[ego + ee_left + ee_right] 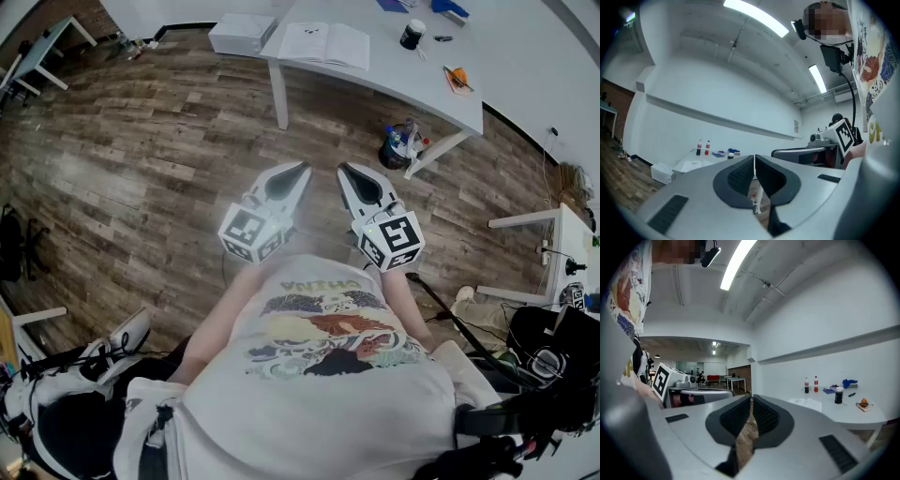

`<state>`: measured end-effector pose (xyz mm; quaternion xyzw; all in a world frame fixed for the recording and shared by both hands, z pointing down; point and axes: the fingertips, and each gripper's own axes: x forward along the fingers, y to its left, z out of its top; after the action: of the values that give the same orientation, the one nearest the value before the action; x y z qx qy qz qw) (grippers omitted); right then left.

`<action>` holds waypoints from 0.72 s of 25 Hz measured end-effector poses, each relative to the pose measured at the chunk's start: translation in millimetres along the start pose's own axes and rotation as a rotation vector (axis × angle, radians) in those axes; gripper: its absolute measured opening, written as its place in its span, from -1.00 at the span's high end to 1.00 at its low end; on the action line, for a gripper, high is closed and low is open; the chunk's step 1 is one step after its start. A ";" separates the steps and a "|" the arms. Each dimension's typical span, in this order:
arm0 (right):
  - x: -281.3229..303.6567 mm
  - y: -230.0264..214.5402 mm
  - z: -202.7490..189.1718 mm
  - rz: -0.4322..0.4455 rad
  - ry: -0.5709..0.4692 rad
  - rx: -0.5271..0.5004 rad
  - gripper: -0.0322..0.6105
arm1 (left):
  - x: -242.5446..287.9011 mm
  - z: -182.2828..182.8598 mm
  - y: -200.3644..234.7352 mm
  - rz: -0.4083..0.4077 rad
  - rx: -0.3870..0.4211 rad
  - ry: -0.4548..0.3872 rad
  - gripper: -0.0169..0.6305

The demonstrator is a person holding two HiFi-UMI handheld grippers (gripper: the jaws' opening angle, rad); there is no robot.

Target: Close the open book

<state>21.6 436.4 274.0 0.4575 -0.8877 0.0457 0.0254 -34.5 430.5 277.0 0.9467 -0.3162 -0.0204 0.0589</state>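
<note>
Wood floor (pixel 141 169), white table (pixel 412 80) (open book (pixel 323 42))

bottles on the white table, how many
2: a dark bottle and a red bottle, side by side at the far edge of the table; none looks hidden.

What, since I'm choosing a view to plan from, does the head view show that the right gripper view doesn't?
Only the head view: the white box and the bin under the table. Only the right gripper view: two bottles and the ceiling light. Both: the table, the open book and the cup.
</note>
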 end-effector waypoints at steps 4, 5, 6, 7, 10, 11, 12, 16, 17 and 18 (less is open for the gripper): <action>1.7 4.2 -0.2 0.004 0.001 0.000 0.80 | -2.4 1.5 0.7 0.006 0.003 -0.003 0.89; 2.2 5.4 0.0 0.006 0.002 0.001 0.80 | -3.2 1.5 0.6 0.007 0.001 -0.002 0.89; 2.7 6.5 0.3 0.008 0.004 0.002 0.80 | -3.7 1.6 0.4 0.008 0.000 0.001 0.89; 3.2 7.4 0.5 0.010 0.005 0.004 0.80 | -4.0 1.6 -0.1 0.007 0.000 0.003 0.89; 4.5 9.0 0.0 0.017 0.008 0.007 0.80 | -3.6 1.8 -2.1 0.004 0.004 0.006 0.89; 5.0 9.1 -0.5 0.019 0.009 0.010 0.80 | -3.1 1.7 -2.6 0.001 0.006 0.006 0.89; 5.6 9.0 -1.0 0.022 0.009 0.015 0.80 | -2.4 1.8 -2.7 -0.001 0.009 0.007 0.89; 9.6 9.5 -0.4 0.032 0.006 0.034 0.79 | -0.8 4.4 0.0 -0.004 0.021 0.012 0.89; 11.1 9.3 0.3 0.033 0.005 0.035 0.79 | -0.4 5.9 1.2 -0.004 0.023 0.012 0.89; 12.6 9.1 0.8 0.032 0.007 0.034 0.79 | 0.1 7.2 2.2 -0.004 0.026 0.011 0.89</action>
<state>6.9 431.4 273.8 0.4435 -0.8939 0.0625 0.0199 -36.3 428.0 270.2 0.9481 -0.3139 -0.0110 0.0485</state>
